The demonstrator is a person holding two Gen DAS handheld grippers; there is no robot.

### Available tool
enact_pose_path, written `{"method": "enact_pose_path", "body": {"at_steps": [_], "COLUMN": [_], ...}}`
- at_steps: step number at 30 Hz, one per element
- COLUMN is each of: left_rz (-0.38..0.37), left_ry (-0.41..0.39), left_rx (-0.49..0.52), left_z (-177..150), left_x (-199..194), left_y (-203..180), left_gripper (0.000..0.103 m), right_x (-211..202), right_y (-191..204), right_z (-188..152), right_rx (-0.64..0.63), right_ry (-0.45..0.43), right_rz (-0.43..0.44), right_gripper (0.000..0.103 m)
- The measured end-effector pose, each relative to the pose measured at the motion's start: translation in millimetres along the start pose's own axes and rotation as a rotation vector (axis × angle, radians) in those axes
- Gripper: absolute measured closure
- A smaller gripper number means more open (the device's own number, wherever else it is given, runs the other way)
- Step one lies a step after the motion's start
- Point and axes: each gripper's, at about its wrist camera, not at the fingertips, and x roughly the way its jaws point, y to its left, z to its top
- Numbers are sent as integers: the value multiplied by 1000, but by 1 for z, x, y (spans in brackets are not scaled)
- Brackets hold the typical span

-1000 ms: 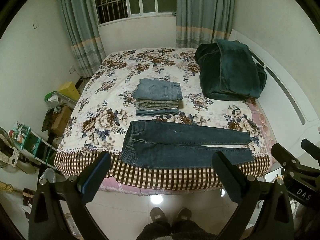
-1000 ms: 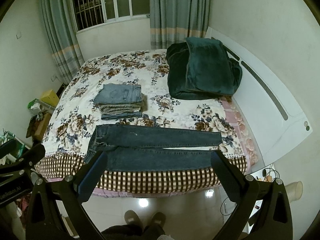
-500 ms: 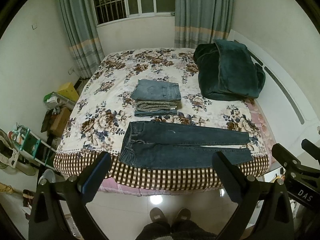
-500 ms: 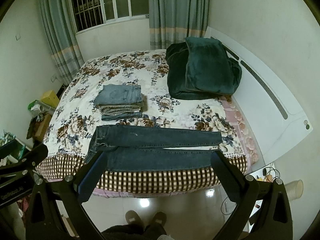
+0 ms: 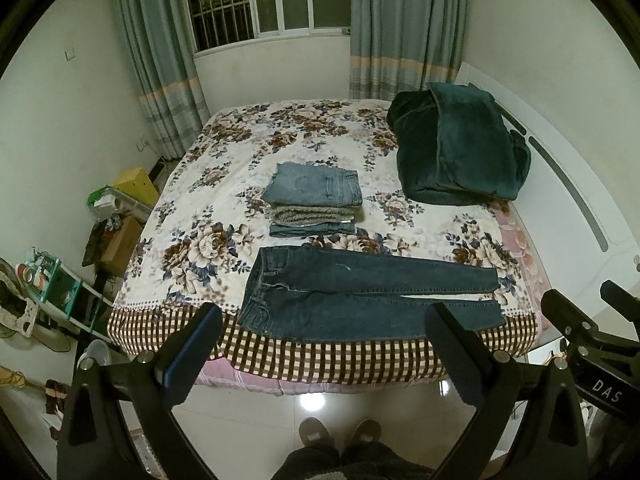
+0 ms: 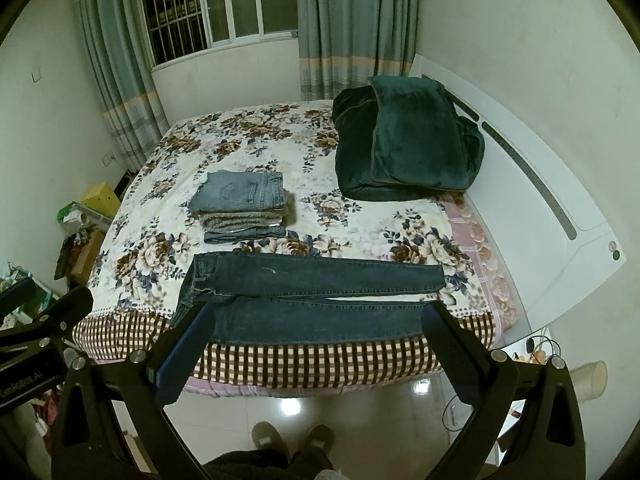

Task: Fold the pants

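hovering pre-grasp: left claw (image 5: 322,344) wide, right claw (image 6: 320,344) wide, both empty. dark jeans (image 5: 360,300) flat on bed (image 5: 224,184) at 12 o'clock. next: descend, pinch waistband and hems.

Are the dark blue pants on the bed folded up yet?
No. The dark jeans lie spread flat, both legs stretched out side by side.

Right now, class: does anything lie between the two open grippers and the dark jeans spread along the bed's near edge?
Nothing visible does. The dark jeans lie flat and uncovered, with only open air before the left gripper and right gripper. The folded stack sits behind them.
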Motion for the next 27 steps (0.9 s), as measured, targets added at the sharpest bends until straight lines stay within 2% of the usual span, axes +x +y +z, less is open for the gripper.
{"method": "enact_pose_path", "body": {"at_steps": [12, 17, 19, 21, 25, 27], "left_rz": [1, 15, 43, 82, 153, 195], "left_ry": [0, 16, 8, 11, 5, 22], "left_rx": [-3, -18, -39, -56, -97, -115], "left_z": [1, 8, 8, 11, 25, 35], "left_x": [-1, 10, 24, 43, 90, 126], "left_y": [1, 4, 5, 7, 8, 8], "left_gripper": [0, 0, 0, 0, 0, 0], "right_x": [-3, 1, 11, 38, 82, 111], "right_y": [3, 6, 0, -14, -29, -37], "right_z": [1, 5, 9, 13, 22, 27], "right_rx": [0, -5, 3, 24, 50, 61], "right_ry": [3, 15, 24, 39, 46, 59], "right_rz": [3, 9, 3, -2, -43, -69], "right_gripper": [0, 0, 0, 0, 0, 0]}}
